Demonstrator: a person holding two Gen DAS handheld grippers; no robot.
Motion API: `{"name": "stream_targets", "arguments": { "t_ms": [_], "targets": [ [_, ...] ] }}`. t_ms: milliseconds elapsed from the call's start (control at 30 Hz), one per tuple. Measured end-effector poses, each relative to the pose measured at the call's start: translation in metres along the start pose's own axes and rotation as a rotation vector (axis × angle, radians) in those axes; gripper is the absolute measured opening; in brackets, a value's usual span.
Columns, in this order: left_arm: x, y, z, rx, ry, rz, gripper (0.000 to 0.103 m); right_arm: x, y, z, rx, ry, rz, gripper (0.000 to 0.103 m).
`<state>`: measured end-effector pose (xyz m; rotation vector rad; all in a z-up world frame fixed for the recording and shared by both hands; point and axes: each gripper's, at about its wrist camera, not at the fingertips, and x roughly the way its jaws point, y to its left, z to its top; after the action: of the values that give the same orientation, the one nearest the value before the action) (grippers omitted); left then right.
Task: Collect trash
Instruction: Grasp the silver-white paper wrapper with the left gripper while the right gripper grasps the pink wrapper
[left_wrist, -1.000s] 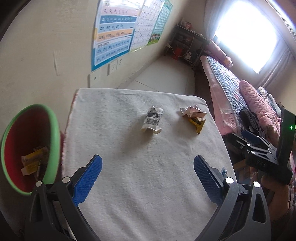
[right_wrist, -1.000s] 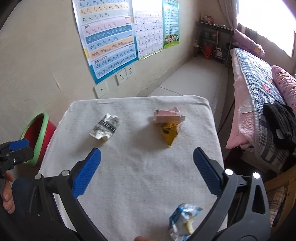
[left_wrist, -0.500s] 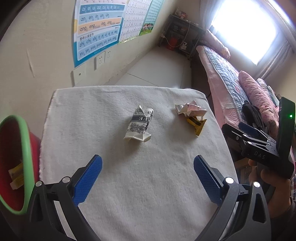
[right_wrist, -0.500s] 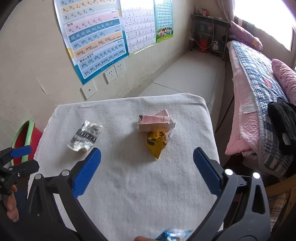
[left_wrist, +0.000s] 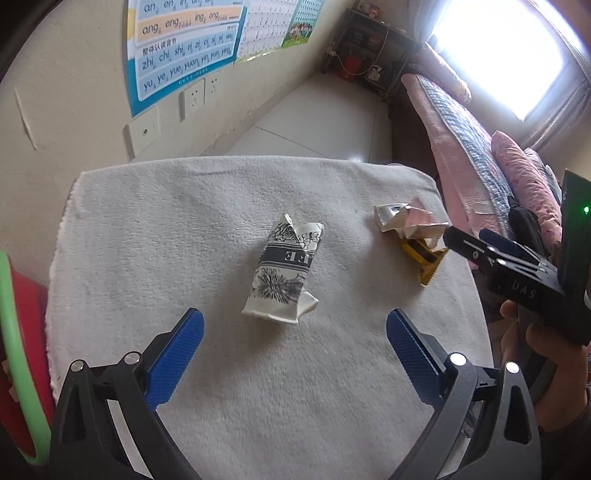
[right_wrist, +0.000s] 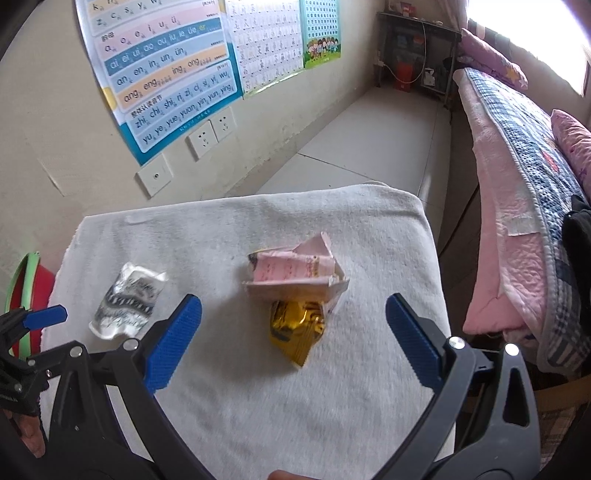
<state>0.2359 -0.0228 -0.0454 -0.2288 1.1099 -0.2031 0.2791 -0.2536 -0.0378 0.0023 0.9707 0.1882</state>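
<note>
A crumpled white-and-black wrapper (left_wrist: 286, 271) lies mid-table, just ahead of my open, empty left gripper (left_wrist: 295, 343); it also shows in the right wrist view (right_wrist: 127, 301). A crumpled pink paper (right_wrist: 295, 271) lies on a gold wrapper (right_wrist: 295, 326), just ahead of and between the fingers of my open, empty right gripper (right_wrist: 293, 336). Both pieces also show in the left wrist view, pink (left_wrist: 410, 221) and gold (left_wrist: 424, 258). The red bin with a green rim (left_wrist: 18, 354) stands off the table's left edge.
The table is covered by a white towel (left_wrist: 258, 387). A wall with posters and sockets (right_wrist: 207, 136) stands behind it. A bed with pink quilts (right_wrist: 517, 184) runs along the right. The bin also shows in the right wrist view (right_wrist: 26, 288).
Both grippers have moved forward over the table. The black-and-white wrapper is now close before the left gripper, the pink and gold pieces close before the right. The blue-white wrapper has left the right view.
</note>
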Motion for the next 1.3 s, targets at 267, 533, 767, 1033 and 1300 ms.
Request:
{"name": "stream_targets", "arguments": {
  "t_ms": [267, 533, 767, 1033, 1300],
  "targets": [
    [0.03, 0.0, 0.014, 0.014, 0.033, 0.007, 0.093, 0.027, -0.006, 0.006, 0.004, 0.027, -0.002, 0.098],
    [0.055, -0.001, 0.025, 0.042, 0.077, 0.024, 0.072, 0.051, -0.004, 0.009, -0.024, 0.057, -0.013, 0.098],
    [0.063, 0.005, 0.029, 0.041, 0.085, 0.041, 0.035, 0.063, -0.001, 0.009, -0.038, 0.08, -0.004, 0.075],
    [0.05, 0.007, 0.026, 0.049, 0.06, 0.03, 0.033, 0.045, 0.001, 0.011, -0.047, 0.034, 0.006, 0.072],
    [0.029, 0.005, 0.018, 0.042, 0.04, 0.019, 0.033, 0.015, 0.001, 0.013, -0.043, 0.0, 0.02, 0.072]
  ]
}}
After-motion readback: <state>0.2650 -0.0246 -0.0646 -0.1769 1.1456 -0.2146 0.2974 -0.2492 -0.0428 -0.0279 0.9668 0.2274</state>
